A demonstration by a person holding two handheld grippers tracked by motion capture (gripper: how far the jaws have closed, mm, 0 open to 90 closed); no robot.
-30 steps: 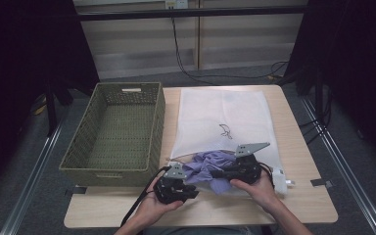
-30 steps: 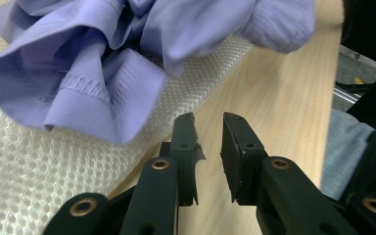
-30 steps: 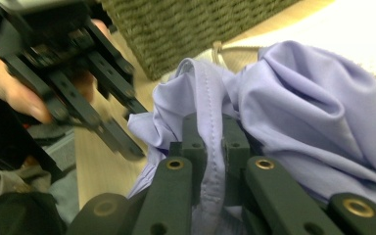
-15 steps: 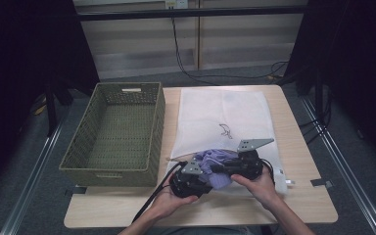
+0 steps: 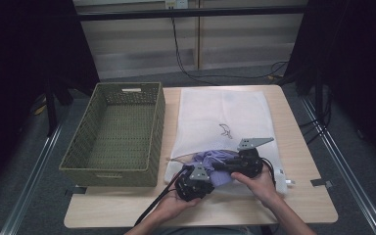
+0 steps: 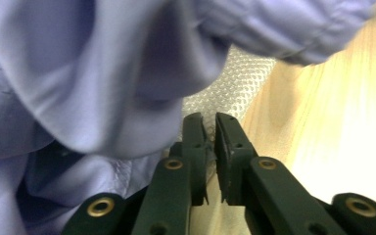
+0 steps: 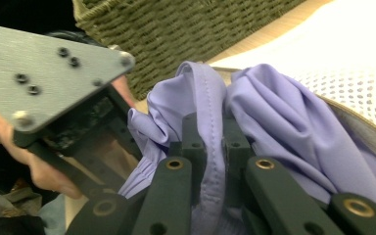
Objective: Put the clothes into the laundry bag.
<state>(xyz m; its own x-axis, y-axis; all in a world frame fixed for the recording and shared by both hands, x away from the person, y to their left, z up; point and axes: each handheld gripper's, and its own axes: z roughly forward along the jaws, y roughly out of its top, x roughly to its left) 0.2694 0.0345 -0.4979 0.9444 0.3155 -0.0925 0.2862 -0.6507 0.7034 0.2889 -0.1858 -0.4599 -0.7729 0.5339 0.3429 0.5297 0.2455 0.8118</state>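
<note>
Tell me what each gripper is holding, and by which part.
The right gripper is clamped on a stitched hem fold of the purple garment. The left gripper, its jaws just closed, pinches the edge of the white mesh laundry bag beneath the garment.

**No readable text from my station**

I can read no words, brands or numbers in any view. The one mark I find is a small dark drawn figure [image 5: 224,130] on the white mesh bag [image 5: 215,110]; I cannot tell whether it is a logo or lettering.
</note>
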